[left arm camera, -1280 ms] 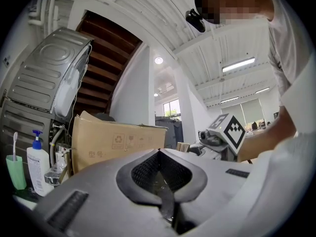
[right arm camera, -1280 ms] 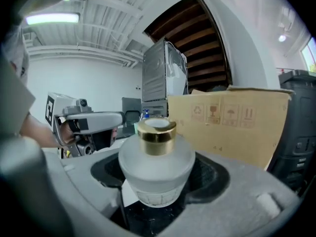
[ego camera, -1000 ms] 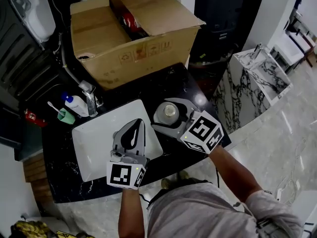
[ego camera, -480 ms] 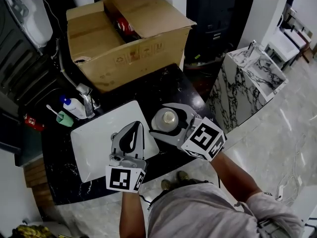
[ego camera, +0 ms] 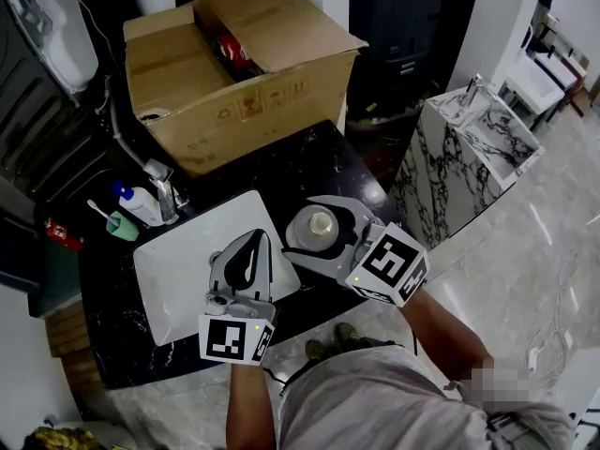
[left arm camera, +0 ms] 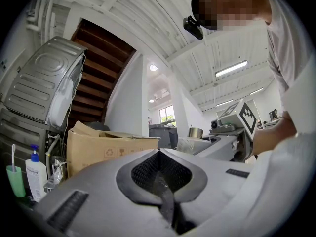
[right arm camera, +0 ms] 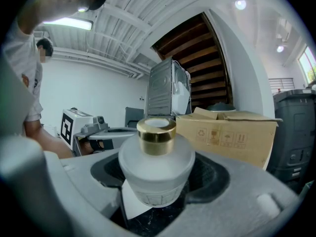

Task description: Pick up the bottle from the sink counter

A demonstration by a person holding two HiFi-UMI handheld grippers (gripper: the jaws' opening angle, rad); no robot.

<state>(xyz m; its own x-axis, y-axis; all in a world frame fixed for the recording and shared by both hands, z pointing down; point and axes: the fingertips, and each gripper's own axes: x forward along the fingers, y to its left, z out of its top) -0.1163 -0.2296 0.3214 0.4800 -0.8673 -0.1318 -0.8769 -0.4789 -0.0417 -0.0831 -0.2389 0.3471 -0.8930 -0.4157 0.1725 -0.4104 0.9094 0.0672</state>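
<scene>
A squat frosted bottle (ego camera: pixel 319 225) with a gold collar sits between the jaws of my right gripper (ego camera: pixel 298 223), above the black counter (ego camera: pixel 309 162) just right of the white sink (ego camera: pixel 178 270). In the right gripper view the bottle (right arm camera: pixel 157 167) fills the hollow of both jaws, and my right gripper (right arm camera: pixel 158 164) is shut on it at its wide belly. My left gripper (ego camera: pixel 258 235) hovers over the sink's near right corner, shut and empty. The left gripper view shows its jaws (left arm camera: pixel 158 152) meeting at the tip.
A large open cardboard box (ego camera: pixel 234 64) stands at the back of the counter. A faucet (ego camera: pixel 161 190), a pump bottle (ego camera: pixel 139 204) and a green cup (ego camera: pixel 120 223) stand left of the sink. A marble pedestal (ego camera: pixel 469 148) stands on the floor to the right.
My right gripper and the bottle have shifted a little toward me and away from the sink corner. The left gripper has hardly moved.
</scene>
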